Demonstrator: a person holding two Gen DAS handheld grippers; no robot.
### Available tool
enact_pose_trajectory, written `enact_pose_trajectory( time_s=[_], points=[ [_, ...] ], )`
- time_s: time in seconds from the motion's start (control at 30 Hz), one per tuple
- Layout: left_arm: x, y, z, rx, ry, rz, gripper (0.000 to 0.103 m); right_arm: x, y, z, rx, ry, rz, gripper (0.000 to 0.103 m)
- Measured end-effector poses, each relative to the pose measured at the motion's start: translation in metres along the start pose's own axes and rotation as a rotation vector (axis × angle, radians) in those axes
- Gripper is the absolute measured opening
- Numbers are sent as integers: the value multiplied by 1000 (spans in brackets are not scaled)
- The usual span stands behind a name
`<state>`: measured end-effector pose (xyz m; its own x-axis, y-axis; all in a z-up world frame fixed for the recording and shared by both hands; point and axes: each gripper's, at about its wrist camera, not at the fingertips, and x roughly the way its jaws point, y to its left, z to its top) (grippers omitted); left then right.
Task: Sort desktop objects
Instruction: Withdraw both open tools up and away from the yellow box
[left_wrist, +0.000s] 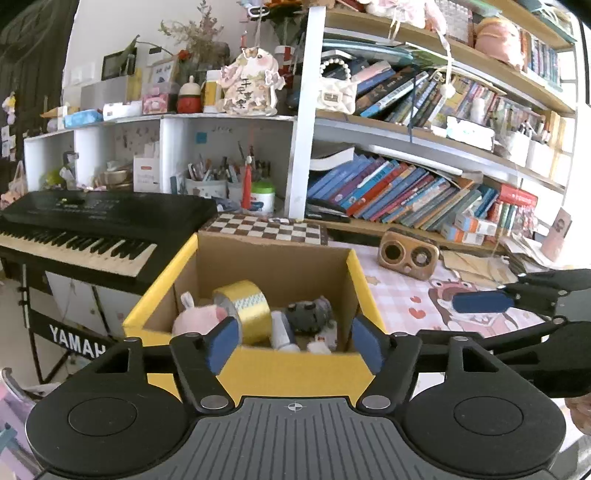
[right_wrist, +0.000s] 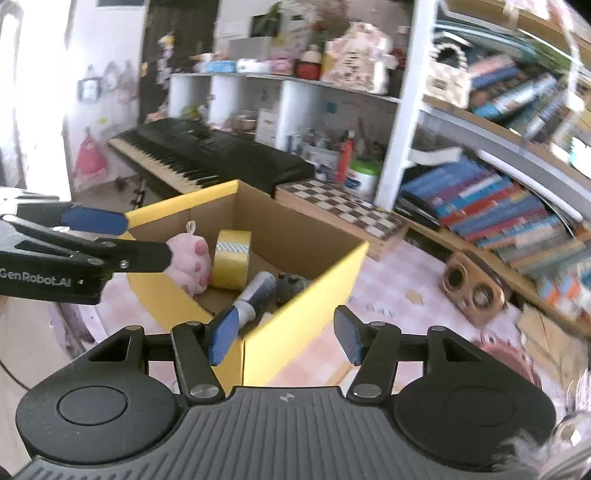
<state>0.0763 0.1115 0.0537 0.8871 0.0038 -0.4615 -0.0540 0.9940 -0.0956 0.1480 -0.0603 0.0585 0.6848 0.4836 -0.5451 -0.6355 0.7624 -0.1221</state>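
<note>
Box, yellow outside and brown inside, is set on the pink checked mat, w/ 1 corner turned toward the right wrist view. Inside it, 4 things can be seen: a pink plush toy, a gold tape roll, a white tube and a small grey toy. The tube's long side is pointed from the near wall toward the back.

The box is found right in front of and below the left tongs. Their blue pads are held wide apart and nothing is held between them.

The right tongs are kept over the near corner of the box, more to the mat side. Their pads are apart too, w/ nothing between.

Still left out on the mat is a wooden speaker, well to the right of the box. It is judged nearer to the right tongs, so that side would likely be used for it next.
</note>
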Motion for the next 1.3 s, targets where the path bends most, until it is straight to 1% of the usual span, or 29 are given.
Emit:
enact_pose_trajectory(
  time_s=[0.07, 0.13, 0.2, 0.37, 0.53, 0.7, 0.9, 1.07, 1.13, 1.2, 1.27, 1.3],
  points=[
    [-7, -1, -6, 5, 2, -10, 74, -10, 4, -9, 35, -1, -32, 54],
    [-15, -2, -12, 15, -5, -11, 81, -19, 6, -17, 69, -3, -65, 54],
    [-22, -3, -17, 22, -16, -13, 84, -28, 9, -26, 109, -6, -102, 55],
    [-38, -9, -31, 25, -26, -30, 84, -50, 16, -48, 185, -9, -178, 55],
    [-49, -16, -46, 41, -26, -44, 89, -67, 24, -69, 243, 5, -236, 55],
    [-56, -23, -58, 73, -15, -37, 93, -81, 31, -92, 309, 23, -297, 58],
    [-55, -27, -62, 83, -4, -28, 94, -89, 34, -113, 354, 55, -323, 61],
    [-52, -33, -69, 84, 22, -12, 95, -97, 32, -123, 377, 61, -342, 64],
    [-52, -34, -73, 84, 38, -2, 98, -99, 32, -128, 394, 65, -350, 68],
    [-53, -35, -77, 76, 50, 11, 98, -100, 31, -132, 416, 74, -360, 74],
    [-54, -34, -80, 71, 64, 15, 99, -99, 31, -136, 436, 95, -360, 80],
    [-53, -34, -82, 67, 72, 20, 99, -97, 31, -137, 447, 110, -351, 81]
  ],
)
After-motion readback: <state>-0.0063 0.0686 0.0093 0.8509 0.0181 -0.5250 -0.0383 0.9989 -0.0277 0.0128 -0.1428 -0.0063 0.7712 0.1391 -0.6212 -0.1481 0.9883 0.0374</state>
